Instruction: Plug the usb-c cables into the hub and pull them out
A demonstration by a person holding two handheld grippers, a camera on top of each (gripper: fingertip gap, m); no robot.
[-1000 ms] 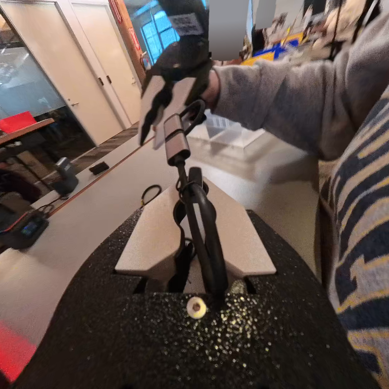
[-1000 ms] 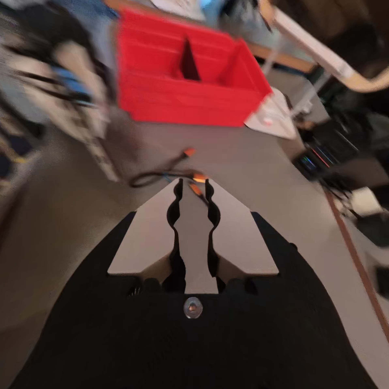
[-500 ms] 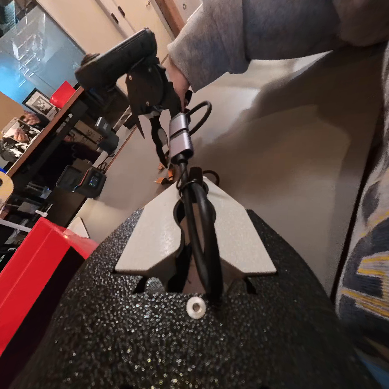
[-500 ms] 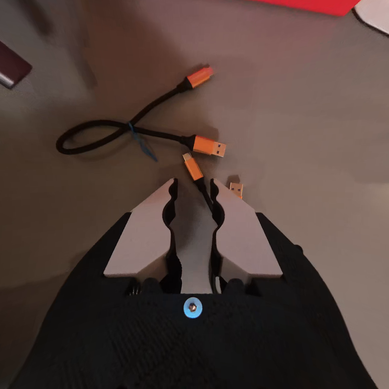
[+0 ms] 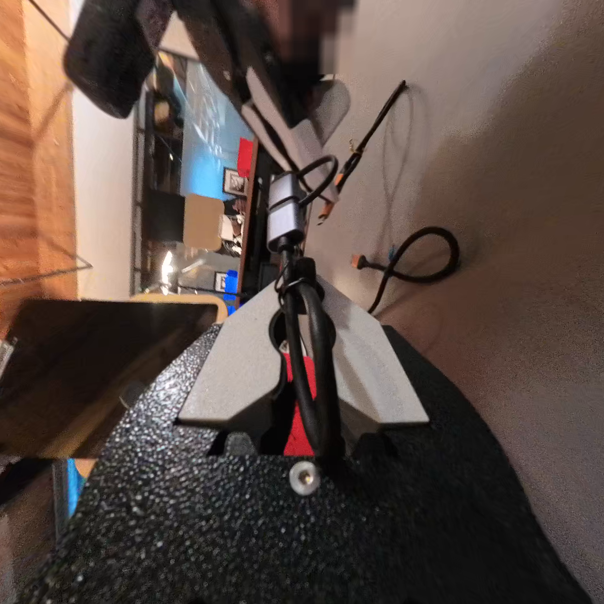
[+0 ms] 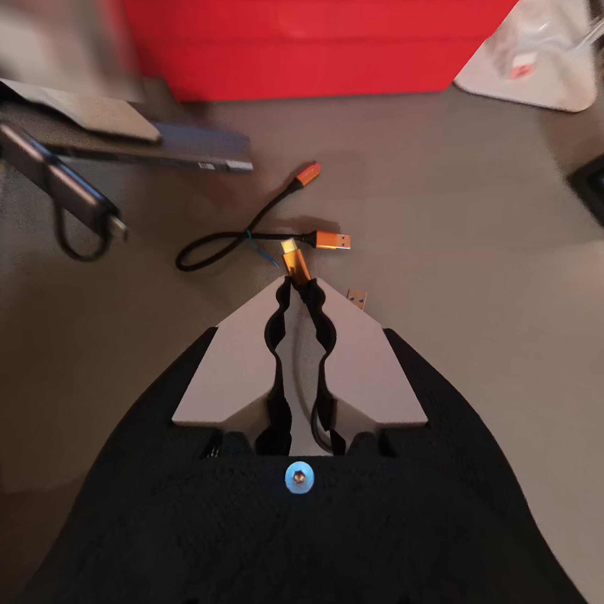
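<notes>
My left gripper (image 5: 299, 289) is shut on the black lead of the grey hub (image 5: 283, 209), which sticks out past the fingertips in the air. My right gripper (image 6: 300, 282) is shut on a black cable just behind its orange USB-C plug (image 6: 295, 261), which is lifted off the table. In the left wrist view that plug (image 5: 328, 209) hangs just right of the hub, under the right gripper (image 5: 294, 130). In the right wrist view the hub (image 6: 58, 186) is blurred at the left. A second orange-ended cable (image 6: 330, 240) lies looped on the table.
A red bin (image 6: 310, 45) stands behind the cables. A white bag (image 6: 539, 65) lies at the back right, and a dark device (image 6: 588, 196) sits at the right edge. The grey table (image 6: 457, 294) carries it all. A dark wooden desk (image 5: 98, 353) is off to the left.
My right gripper has closed on the cable behind the orange USB-C plug and lifted it. My left gripper has rolled and brought the hub close beside the right gripper.
</notes>
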